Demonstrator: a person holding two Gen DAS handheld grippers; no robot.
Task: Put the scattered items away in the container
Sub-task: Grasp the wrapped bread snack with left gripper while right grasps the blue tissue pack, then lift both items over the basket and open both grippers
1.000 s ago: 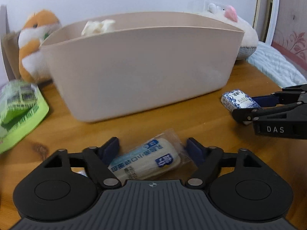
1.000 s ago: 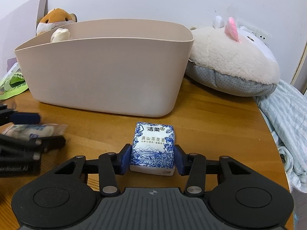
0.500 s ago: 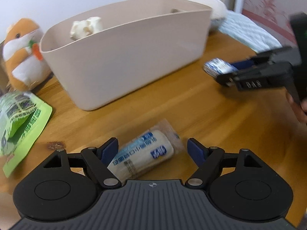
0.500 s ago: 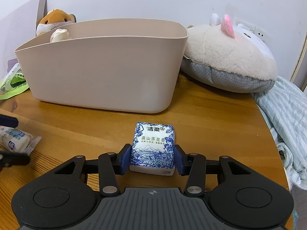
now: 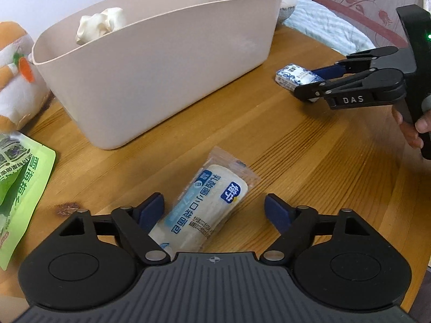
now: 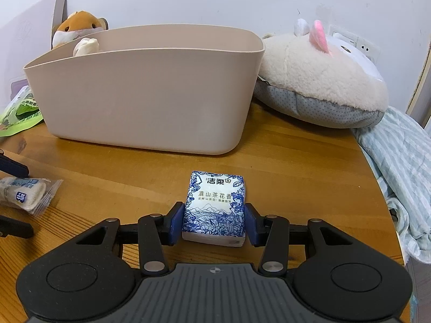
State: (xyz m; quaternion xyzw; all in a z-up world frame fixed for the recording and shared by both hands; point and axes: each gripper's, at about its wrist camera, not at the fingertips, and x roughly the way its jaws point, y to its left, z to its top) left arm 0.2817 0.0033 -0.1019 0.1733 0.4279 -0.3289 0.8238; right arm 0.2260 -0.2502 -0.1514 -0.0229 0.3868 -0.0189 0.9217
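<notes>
Left gripper point(image 5: 214, 208): jaws wide apart, gripping nothing; bread packet point(image 5: 207, 204) lies on table point(image 5: 309, 161) between them, angled toward 1 o'clock. Right gripper point(image 6: 214, 219): pads clamp tissue pack point(image 6: 214, 206). Container point(image 6: 150, 94) stands at 11 o'clock.

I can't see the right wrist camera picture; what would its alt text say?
The right gripper is shut on a blue-and-white tissue pack above a wooden table. Behind it stands a beige plastic bin, with a cream plush pillow to its right. At the left edge lies a wrapped bread snack.
</notes>
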